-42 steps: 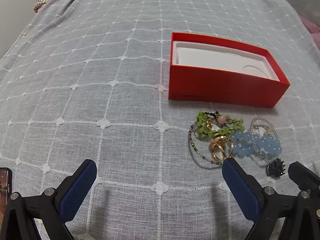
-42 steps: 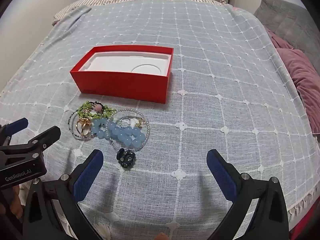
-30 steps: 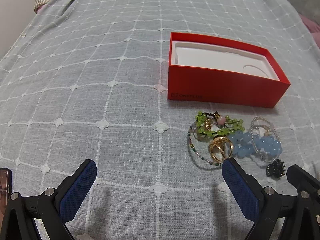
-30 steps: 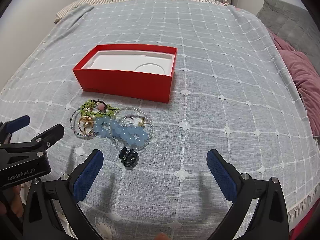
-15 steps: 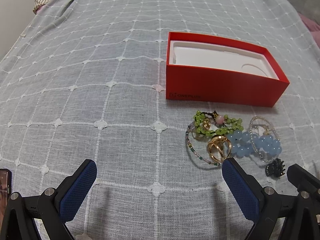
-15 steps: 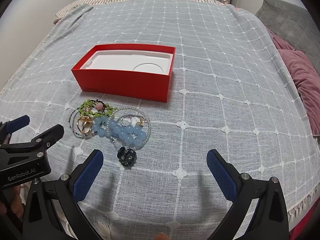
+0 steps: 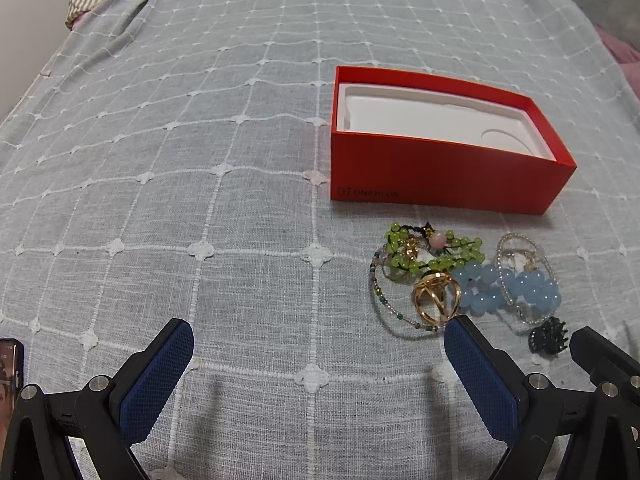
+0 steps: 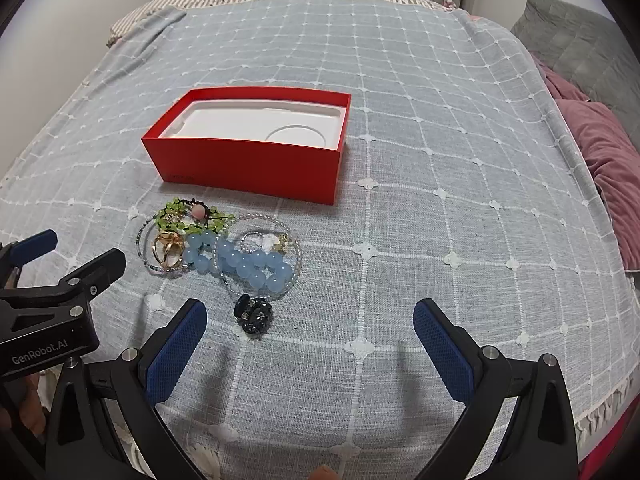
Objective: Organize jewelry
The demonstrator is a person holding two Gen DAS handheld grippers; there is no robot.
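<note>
while both your grippers, left (image 7: 318,354) and right (image 8: 310,328), hang with jaws spread wide and empty, the jewelry (image 8: 224,246) lies heaped on the bedspread (image 8: 440,184). it sits just in front of the red box (image 8: 248,160), apart from it.

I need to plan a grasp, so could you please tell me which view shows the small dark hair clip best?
The right wrist view: the hair clip lies whole and unobstructed between the open tongs. The left wrist view shows it only near the edge.

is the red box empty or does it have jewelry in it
Empty: the red box shows only its bare white liner; the jewelry lies on the bedspread in front.
</note>
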